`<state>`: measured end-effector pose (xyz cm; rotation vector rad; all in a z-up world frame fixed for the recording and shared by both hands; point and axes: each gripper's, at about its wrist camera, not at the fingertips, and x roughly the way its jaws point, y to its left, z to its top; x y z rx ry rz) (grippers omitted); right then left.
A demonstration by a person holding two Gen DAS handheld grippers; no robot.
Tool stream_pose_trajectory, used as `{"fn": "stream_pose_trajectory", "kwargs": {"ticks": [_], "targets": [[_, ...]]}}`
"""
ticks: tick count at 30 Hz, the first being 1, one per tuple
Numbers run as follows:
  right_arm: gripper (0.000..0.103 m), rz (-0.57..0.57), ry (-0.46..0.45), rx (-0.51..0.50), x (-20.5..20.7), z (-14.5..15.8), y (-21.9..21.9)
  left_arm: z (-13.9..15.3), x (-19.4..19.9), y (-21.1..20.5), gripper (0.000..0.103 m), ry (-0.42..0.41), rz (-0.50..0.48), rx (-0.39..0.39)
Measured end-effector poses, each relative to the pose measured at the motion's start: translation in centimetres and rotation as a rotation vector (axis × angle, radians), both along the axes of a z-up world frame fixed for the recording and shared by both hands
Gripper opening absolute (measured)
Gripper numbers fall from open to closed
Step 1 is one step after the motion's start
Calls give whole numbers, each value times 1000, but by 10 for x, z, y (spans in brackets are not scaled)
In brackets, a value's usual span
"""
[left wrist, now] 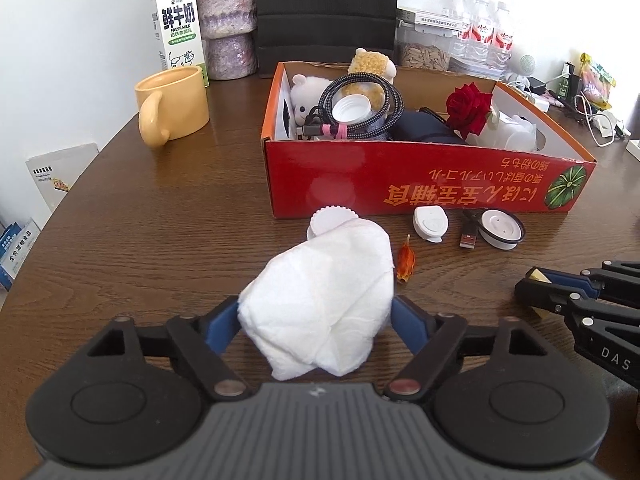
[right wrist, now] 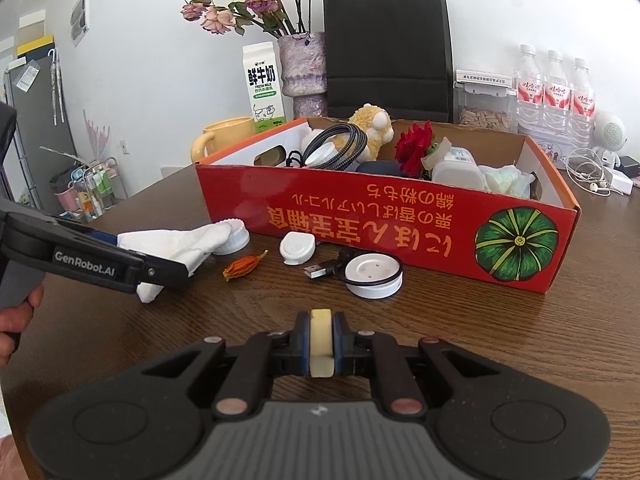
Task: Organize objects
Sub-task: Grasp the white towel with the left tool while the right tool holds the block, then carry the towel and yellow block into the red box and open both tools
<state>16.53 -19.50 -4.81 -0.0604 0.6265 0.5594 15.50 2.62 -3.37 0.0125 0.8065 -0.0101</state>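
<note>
My left gripper [left wrist: 316,312] is shut on a crumpled white cloth [left wrist: 324,300], whose far end drapes over a white ribbed lid [left wrist: 330,216] on the table. The right wrist view shows this gripper [right wrist: 160,264] from the side, with the cloth [right wrist: 176,244] hanging out of it. My right gripper [right wrist: 321,320] is shut on a small cream block [right wrist: 321,340], low over the wood table [right wrist: 480,340]. Behind stands an open red box [left wrist: 400,184] with plush toys, a coiled cable and a red rose [left wrist: 468,108] inside.
In front of the box lie a dried orange flower [left wrist: 406,264], a small white device [left wrist: 430,224] and a round white charger [left wrist: 500,228] with a USB cable. A yellow mug [left wrist: 172,104], a milk carton [left wrist: 178,24] and a vase stand at the back left.
</note>
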Motion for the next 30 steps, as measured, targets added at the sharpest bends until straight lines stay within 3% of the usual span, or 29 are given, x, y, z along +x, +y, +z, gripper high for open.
{"fn": "stream_pose_trajectory", "kwargs": {"ticks": [6, 19, 23, 30], "targets": [[11, -1, 9, 5, -1, 0, -1, -2, 7, 2, 103, 0, 4, -20], [11, 2, 22, 14, 1, -1, -2, -20, 18, 0, 103, 36, -16, -6], [11, 3, 23, 12, 1, -1, -2, -16, 13, 0, 87, 14, -19, -5], [11, 4, -3, 4, -2, 1, -1, -6, 5, -3, 80, -17, -30, 4]]}}
